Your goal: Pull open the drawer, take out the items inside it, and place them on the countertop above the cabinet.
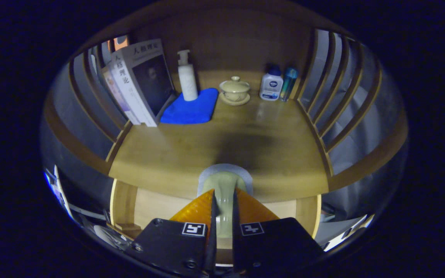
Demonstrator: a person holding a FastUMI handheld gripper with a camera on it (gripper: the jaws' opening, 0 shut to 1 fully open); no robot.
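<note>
The gripper (pixel 223 200) holds its fingers nearly together, clamped on a pale green item (pixel 223 189) with a grey rim, held over the front edge of the wooden countertop (pixel 191 150). Farther back stand leaning books (pixel 139 83), a white pump bottle (pixel 187 77) on a blue cloth (pixel 191 108), a lidded cup (pixel 234 90) and two small bottles (pixel 278 85).

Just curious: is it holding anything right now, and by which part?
Yes. The tongs pinch a pale green spoon-like item by its narrow stem, its wider end over the countertop edge.
</note>
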